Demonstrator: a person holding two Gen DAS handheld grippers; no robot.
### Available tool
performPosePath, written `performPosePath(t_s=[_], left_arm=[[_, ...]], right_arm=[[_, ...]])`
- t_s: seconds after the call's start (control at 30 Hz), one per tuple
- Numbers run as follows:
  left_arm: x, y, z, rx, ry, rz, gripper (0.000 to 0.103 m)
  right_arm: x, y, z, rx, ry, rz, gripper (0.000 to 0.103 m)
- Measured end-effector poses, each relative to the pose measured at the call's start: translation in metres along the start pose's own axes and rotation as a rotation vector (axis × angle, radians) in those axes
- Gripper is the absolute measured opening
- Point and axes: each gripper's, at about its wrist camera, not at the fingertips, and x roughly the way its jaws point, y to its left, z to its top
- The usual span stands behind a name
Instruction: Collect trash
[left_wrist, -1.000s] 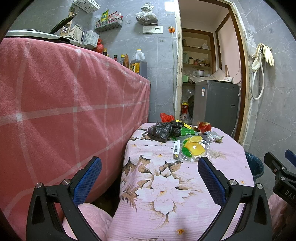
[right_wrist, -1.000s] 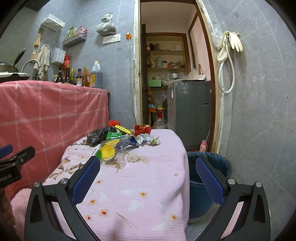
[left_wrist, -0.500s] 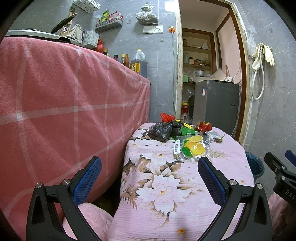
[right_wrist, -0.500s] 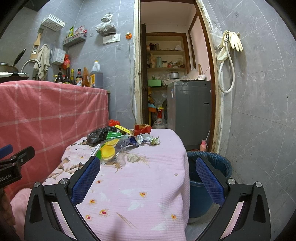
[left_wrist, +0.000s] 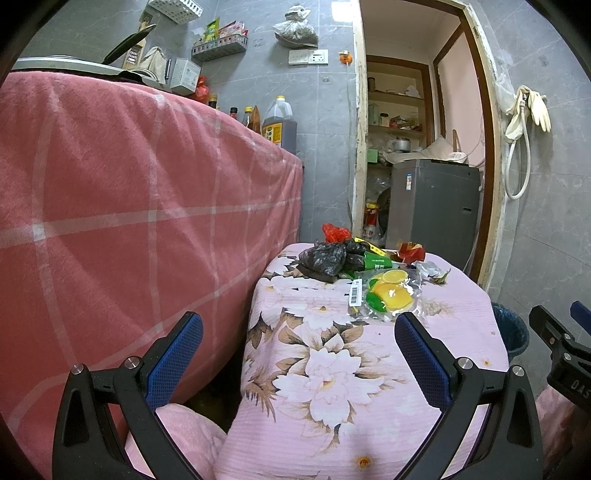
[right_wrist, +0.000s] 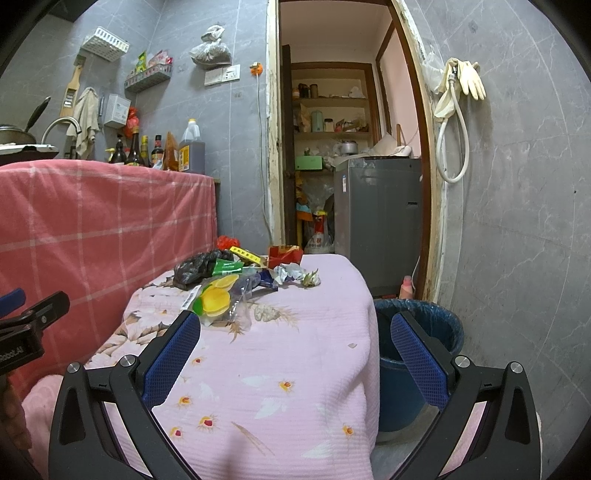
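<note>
I find both my left claw (left_wrist: 298, 339) and right claw (right_wrist: 295, 341) spread, holding nothing. The trash pile (right_wrist: 236, 278) sits at the worktop's (right_wrist: 295, 369) far end, bin (right_wrist: 436, 332) beside it.

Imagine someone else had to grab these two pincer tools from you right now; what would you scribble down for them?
Left gripper: open, empty, held short of the table.
Right gripper: open, empty, also held back.
Trash is heaped at the far end of the pink table: a black bag, a clear packet with lemon slices nearest you, a green wrapper, a red wrapper, crumpled foil.
The blue bin stands on the floor to the right of the table.
Done: nothing picked up that I can see; the bin's inside is out of view.
Left: move every piece into the bin.
</note>
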Motion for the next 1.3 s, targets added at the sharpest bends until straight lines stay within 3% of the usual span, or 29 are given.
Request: performPosePath(t_s=[0.33,0.7,1.0,1.3], left_arm=[[0.015,-0.007,0.020,0.016,-0.010,0.005,0.102],[0.063,-0.017,0.052,0.034,0.001,-0.006,0.102],[0.122,-0.027,0.063,0.037,0.110,-0.064,0.102],[0.163,-0.059,0.057,0.045,0.247,-0.224,0.102]], right_arm=[[0.008,0.001,0.011,-0.001,0.002,0.010,0.103],[0.052,-0.018,0.039,-0.033,0.009,0.027,0.103],[0.106,-0.029,0.061,-0.082,0.038,0.075,0.103],[0.162,-0.046,0.070,-0.146,0.106,0.142,0.103]])
